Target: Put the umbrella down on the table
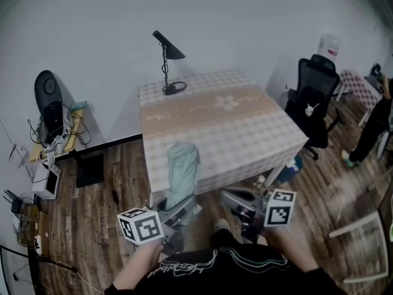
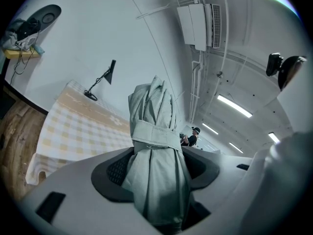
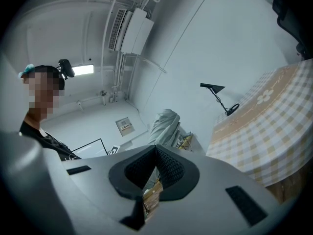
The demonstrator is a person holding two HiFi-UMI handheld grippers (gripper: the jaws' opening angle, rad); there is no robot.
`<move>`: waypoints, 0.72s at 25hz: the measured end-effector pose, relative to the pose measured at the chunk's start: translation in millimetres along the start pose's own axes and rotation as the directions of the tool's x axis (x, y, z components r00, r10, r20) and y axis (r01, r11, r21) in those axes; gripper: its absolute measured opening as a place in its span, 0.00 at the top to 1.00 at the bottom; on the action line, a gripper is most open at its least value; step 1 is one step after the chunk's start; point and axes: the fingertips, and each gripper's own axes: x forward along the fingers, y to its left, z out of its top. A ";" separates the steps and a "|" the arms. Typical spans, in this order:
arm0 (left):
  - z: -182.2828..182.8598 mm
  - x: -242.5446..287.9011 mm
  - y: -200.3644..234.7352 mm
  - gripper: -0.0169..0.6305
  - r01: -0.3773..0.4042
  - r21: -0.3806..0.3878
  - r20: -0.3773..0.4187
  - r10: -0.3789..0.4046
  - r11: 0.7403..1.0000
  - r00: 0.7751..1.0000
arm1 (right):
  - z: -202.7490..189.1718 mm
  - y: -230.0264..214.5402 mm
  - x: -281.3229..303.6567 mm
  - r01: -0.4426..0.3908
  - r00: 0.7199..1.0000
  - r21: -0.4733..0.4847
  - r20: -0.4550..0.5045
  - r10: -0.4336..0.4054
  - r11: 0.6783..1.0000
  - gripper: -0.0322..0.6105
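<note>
My left gripper (image 2: 156, 173) is clamped on the folded umbrella (image 2: 155, 131) below its strap. The umbrella stands up in front of the table's (image 1: 245, 134) near-left corner and is not yet on the top. If I let go this early, I expect it to catch the near edge and slide off the cloth to the floor. Reaching too far could knock the lamp (image 1: 167, 60) at the far-left corner. My right gripper (image 3: 155, 168) is closed and empty, so it can't steady a slip.
</note>
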 end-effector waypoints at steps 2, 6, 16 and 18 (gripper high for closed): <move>4.5 5.2 5.2 0.57 -0.005 0.006 -0.006 0.005 1.000 1.000 | 4.2 -7.9 4.3 -0.002 1.000 0.003 0.000 0.002 1.000 0.93; 14.6 18.0 18.4 0.57 -0.021 0.013 -0.007 0.021 1.000 1.000 | 10.6 -31.6 11.6 -0.002 1.000 0.027 0.001 0.002 1.000 0.93; 40.7 65.0 63.1 0.57 -0.077 -0.002 -0.016 0.077 0.997 0.997 | 41.8 -95.7 31.5 -0.018 1.000 0.070 -0.018 0.019 0.997 0.93; 49.8 76.9 73.3 0.57 -0.087 -0.010 -0.016 0.087 0.996 0.996 | 51.2 -111.1 36.2 -0.019 1.000 0.076 -0.022 0.021 0.997 0.93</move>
